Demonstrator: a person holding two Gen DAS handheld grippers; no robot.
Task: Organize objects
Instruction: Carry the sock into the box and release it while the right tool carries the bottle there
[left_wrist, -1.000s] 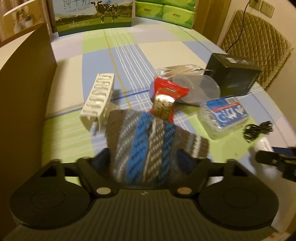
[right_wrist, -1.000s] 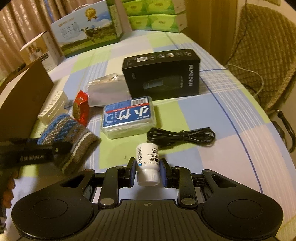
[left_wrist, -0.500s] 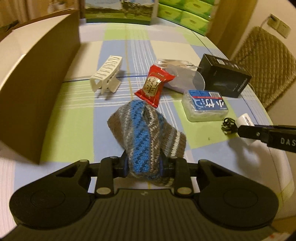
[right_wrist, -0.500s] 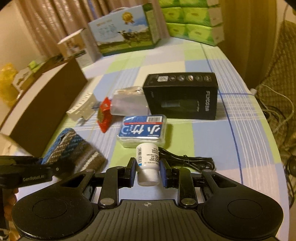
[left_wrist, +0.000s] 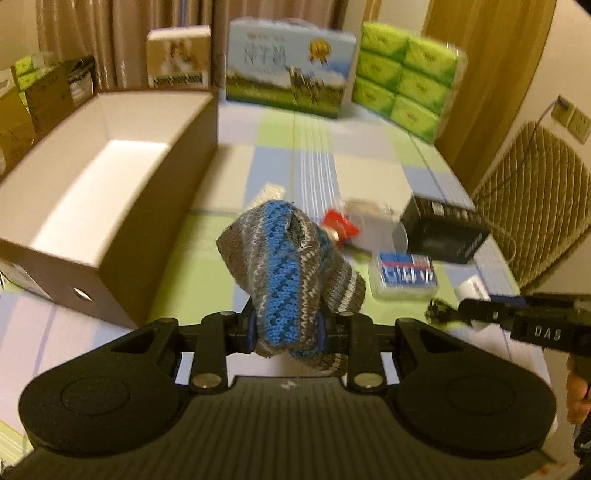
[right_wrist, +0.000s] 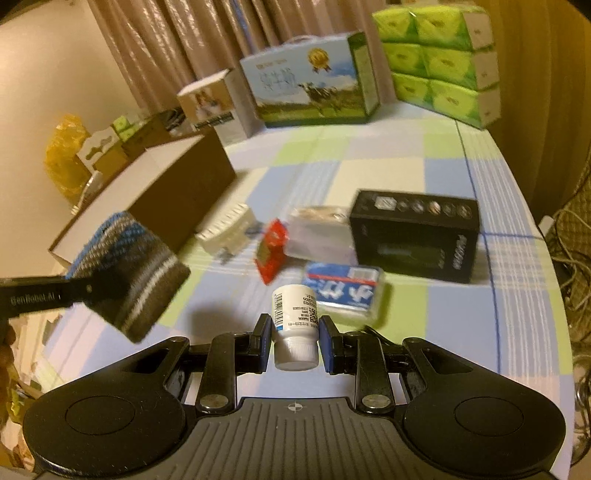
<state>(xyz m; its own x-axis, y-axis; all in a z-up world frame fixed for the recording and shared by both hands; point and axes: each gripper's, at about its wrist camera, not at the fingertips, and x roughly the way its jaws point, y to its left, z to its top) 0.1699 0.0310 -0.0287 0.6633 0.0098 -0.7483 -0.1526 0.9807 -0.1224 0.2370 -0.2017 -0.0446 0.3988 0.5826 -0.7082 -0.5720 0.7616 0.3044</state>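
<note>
Each claw is matte black plastic: a ribbed grey-black deck at the bottom of the view, flanked by two round housings with recessed discs, and angled link arms pinned with silver screws. The left claw (left_wrist: 286, 328) has blue pads on its fingers (left_wrist: 250, 328), as does the right claw (right_wrist: 295, 343). White lettering runs along each claw's side, "DAS" on one, "GenRobot.AI" on the other. A sliver of bare skin shows at the person's right hand (left_wrist: 577, 391).

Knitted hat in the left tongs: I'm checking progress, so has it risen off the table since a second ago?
Yes. The knitted hat now hangs above the tablecloth, level with the brown box; earlier it lay flat beside it.
</note>
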